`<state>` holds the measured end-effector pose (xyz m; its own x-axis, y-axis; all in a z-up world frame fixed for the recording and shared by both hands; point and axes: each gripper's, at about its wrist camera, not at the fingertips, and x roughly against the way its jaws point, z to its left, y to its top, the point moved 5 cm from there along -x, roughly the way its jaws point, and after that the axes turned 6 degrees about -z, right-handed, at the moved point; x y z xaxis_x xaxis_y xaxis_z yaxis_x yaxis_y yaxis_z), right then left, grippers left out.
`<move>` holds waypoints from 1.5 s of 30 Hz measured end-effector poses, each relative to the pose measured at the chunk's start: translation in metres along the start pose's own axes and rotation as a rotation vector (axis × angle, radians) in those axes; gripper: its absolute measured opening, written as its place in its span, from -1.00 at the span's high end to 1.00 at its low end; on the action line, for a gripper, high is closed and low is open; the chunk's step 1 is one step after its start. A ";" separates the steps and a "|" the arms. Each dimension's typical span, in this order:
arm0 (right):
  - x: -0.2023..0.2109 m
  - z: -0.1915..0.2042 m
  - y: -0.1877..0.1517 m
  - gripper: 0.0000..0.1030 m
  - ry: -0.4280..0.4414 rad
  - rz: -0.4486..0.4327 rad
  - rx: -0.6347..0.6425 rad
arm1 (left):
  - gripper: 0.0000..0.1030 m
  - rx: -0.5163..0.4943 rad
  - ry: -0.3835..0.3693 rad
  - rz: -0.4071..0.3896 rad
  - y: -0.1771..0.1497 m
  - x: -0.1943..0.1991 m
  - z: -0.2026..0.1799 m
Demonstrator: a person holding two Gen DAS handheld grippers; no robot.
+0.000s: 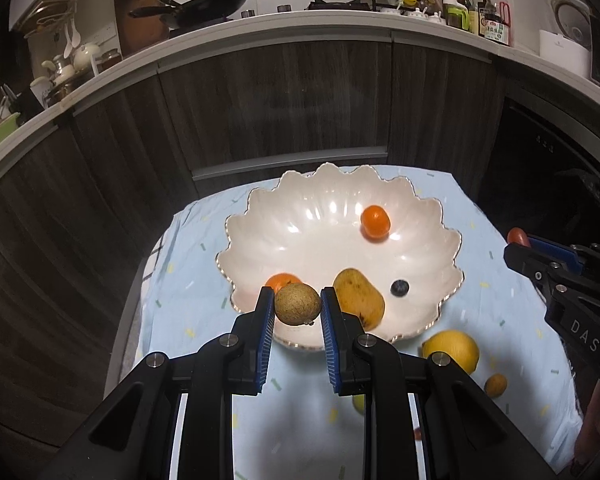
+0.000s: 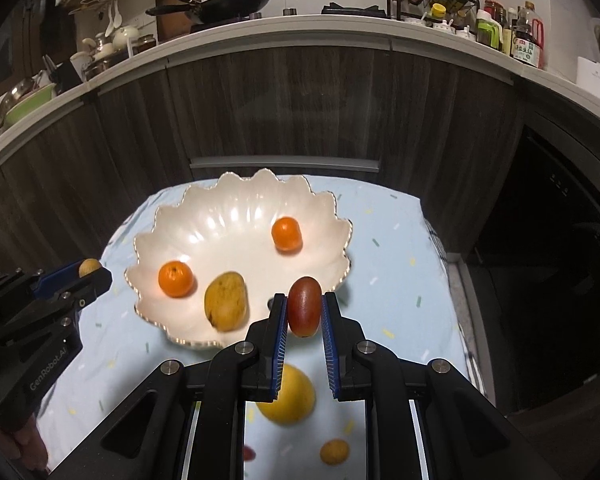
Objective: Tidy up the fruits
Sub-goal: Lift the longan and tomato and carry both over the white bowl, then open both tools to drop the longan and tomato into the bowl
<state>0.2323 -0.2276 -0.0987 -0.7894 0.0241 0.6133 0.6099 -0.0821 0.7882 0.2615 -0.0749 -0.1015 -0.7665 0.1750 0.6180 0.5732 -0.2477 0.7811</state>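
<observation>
- While both my tools were loaded, my left gripper point(image 1: 298, 305) pinched a small round brown fruit point(image 1: 298, 304) between its pads, and my right gripper point(image 2: 304, 312) pinched a dark red oval fruit point(image 2: 304, 306), long axis upright.
- Each fruit hung over the near rim of the scalloped white bowl point(image 2: 236, 200), which lay just beyond; neither hand looked clearly nearer.
- Inside sat two oranges point(image 2: 175, 279), a yellow mango point(image 2: 224, 306) pointing far-right, and a dark berry point(image 1: 399, 287).
- Near me, a lemon point(image 2: 288, 396) waited on the blue cloth point(image 2: 392, 248).

"DAS" on the right gripper point(image 1: 518, 245) body, "GenRobot.AI" on the left gripper point(image 2: 94, 274) body
</observation>
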 end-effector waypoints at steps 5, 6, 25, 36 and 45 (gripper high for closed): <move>-0.013 -0.001 0.009 0.65 0.015 0.003 -0.005 | 0.54 0.015 -0.013 0.008 0.007 -0.011 0.002; -0.016 0.000 0.010 0.65 0.017 0.005 -0.005 | 0.54 0.018 -0.019 0.012 0.008 -0.015 0.002; -0.075 0.004 0.004 0.65 0.035 0.109 -0.001 | 0.54 0.048 -0.063 0.116 -0.003 -0.070 0.008; -0.083 0.006 0.001 0.60 0.045 0.145 0.017 | 0.33 0.038 -0.056 0.157 -0.008 -0.078 0.007; -0.069 0.003 0.007 -0.21 0.006 0.098 0.027 | -0.03 0.035 -0.024 0.139 -0.005 -0.069 0.009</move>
<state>0.2913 -0.2267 -0.1356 -0.7264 0.0110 0.6872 0.6857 -0.0564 0.7257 0.3139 -0.0768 -0.1475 -0.6719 0.1639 0.7223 0.6836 -0.2382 0.6899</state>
